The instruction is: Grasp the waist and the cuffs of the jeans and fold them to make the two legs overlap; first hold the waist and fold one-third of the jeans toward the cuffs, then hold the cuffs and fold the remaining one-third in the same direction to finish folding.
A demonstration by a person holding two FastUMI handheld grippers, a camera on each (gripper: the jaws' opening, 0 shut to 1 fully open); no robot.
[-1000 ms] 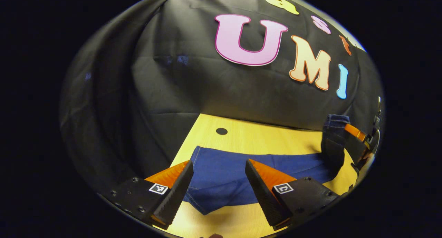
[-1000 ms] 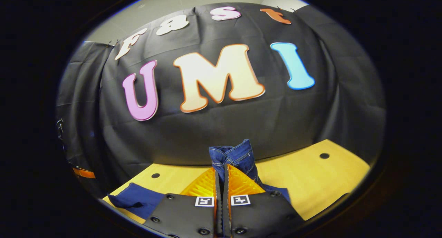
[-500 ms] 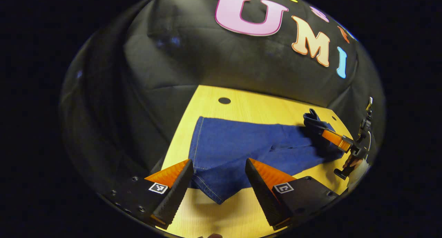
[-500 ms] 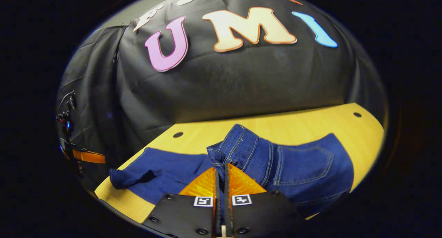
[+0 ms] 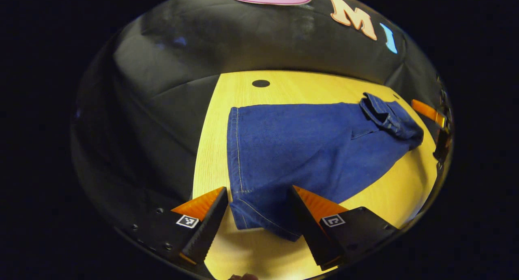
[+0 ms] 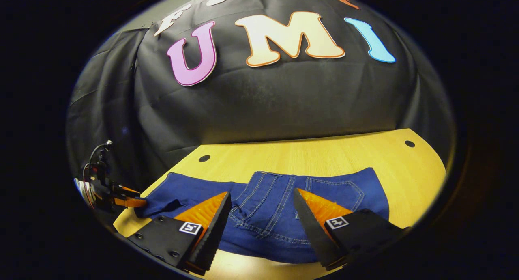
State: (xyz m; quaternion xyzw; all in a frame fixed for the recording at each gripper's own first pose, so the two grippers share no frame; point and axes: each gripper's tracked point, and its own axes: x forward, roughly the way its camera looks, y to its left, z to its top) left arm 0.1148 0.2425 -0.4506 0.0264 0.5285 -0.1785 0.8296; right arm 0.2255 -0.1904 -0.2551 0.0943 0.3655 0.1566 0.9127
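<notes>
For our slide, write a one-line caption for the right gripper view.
Open right gripper poised over the waist of blue jeans lying flat on a wooden table.

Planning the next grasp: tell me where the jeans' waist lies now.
In the right gripper view the waist lies flat on the table, folded onto the legs, just beyond the right gripper and its open jaws.

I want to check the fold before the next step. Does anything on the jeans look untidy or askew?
Yes. On the jeans, the waist lies bunched and tilted in the left gripper view, not flat, and the near cuff corner is curled. Both grippers, left gripper and right gripper, are open.
</notes>
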